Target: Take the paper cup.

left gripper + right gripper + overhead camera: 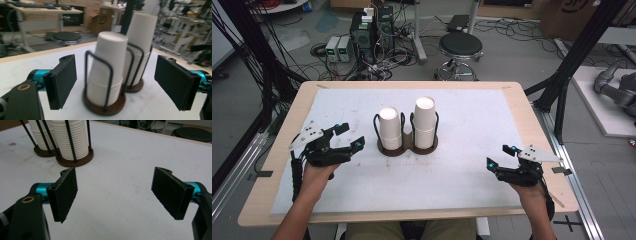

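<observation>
Approach step: left gripper (348,136) open, lined up on nearer cup stack (107,70); right gripper (500,156) open, idle. Next: close in squarely.

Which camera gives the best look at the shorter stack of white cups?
The left gripper view: the shorter cup stack stands close and whole in its wire holder. The high view shows it small from above; the right gripper view cuts off its top.
</observation>
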